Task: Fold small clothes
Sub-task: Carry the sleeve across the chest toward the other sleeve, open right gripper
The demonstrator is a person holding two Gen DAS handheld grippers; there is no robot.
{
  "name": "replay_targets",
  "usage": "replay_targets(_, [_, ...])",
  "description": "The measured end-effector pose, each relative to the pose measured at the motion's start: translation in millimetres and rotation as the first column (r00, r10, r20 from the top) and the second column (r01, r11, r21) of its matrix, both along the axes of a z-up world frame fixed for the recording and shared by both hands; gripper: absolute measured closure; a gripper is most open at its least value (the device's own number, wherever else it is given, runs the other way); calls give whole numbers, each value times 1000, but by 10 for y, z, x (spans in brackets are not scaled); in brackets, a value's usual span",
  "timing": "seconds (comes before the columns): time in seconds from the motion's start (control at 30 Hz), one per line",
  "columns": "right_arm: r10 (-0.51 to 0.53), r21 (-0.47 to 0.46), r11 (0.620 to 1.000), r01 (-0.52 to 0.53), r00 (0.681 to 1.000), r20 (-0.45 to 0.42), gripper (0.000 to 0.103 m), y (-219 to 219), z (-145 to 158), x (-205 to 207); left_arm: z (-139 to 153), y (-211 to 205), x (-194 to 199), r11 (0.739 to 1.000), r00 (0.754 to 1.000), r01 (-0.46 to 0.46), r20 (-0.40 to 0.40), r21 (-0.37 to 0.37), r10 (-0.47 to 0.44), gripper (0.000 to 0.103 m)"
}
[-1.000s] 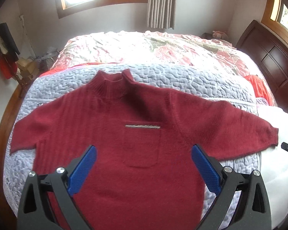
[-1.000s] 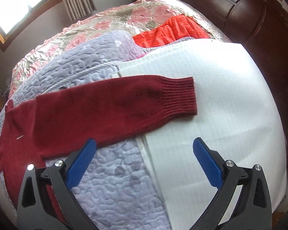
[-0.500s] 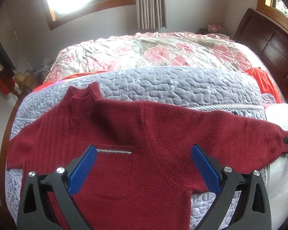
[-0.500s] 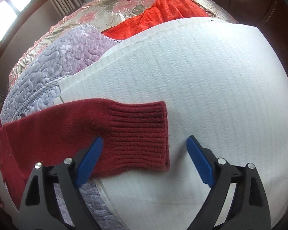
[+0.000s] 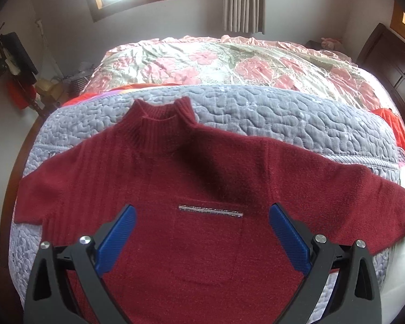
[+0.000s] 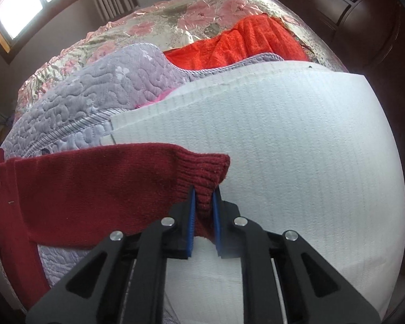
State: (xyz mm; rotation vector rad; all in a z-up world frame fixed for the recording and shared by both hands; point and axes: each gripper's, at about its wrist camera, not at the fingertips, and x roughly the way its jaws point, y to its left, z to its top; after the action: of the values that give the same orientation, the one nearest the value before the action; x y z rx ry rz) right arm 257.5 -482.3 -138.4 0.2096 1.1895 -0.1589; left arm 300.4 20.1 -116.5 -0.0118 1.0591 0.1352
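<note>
R gripper (image 6: 203, 202) now clamped on sweater (image 5: 191, 189) cuff (image 6: 205, 167), open 0.5 s ago; L gripper (image 5: 202, 229) wide, empty.

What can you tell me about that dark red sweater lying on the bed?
The dark red knitted sweater is small, with a ribbed stand-up collar, a chest pocket trimmed by a thin silvery strip, and ribbed cuffs. It lies flat, front up, sleeves spread wide, on a grey-lilac quilted cover. One sleeve reaches onto a white textured sheet, where the right gripper has pinched its ribbed cuff between blue pads, bunching it. The left gripper hovers open above the pocket, not touching.
</note>
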Motion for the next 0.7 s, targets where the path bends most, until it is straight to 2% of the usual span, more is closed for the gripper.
replay_targets(0.13, [126, -13, 992, -125, 990, 71, 93, 591, 315, -15, -67, 369, -35, 999, 999, -48, -15, 0, 48, 4])
replay_targets(0.3, [312, 40, 946, -322, 936, 160, 93, 1622, 655, 46, -152, 866, -118, 994, 993, -112, -34, 9, 112, 4])
replay_targets(0.5, [472, 132, 857, -499, 861, 189, 93, 2949, 691, 266, -204, 1325, -202, 987, 986, -161, -52, 0, 161, 4])
replay_targets(0.7, [545, 231, 783, -578, 816, 194, 93, 3973, 503, 441, -246, 1699, -283, 981, 980, -193, -60, -14, 192, 4])
